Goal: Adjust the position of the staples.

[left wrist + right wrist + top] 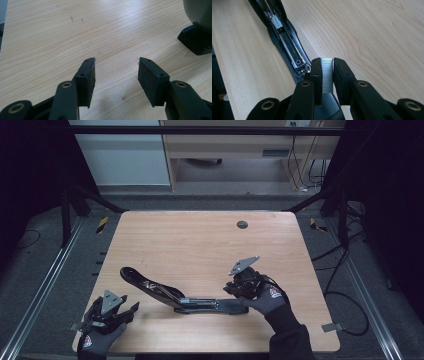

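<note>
A black stapler [167, 294] lies swung open flat on the wooden table [200, 240], its lid pointing back left and its base toward the right. In the right gripper view its open staple channel [287, 47] runs away to the upper left. My right gripper [327, 62] is shut on a silver strip of staples [327, 75], held just above the channel's near end; from above it [245, 282] sits over the stapler's right end. My left gripper [116, 62] is open over bare wood at the front left [125, 312], with one end of the stapler [197, 42] off to its right.
A dark round grommet hole [242, 224] sits near the table's far edge. Black frame rails and cables run along both sides of the table. A wooden desk stands on the floor behind it.
</note>
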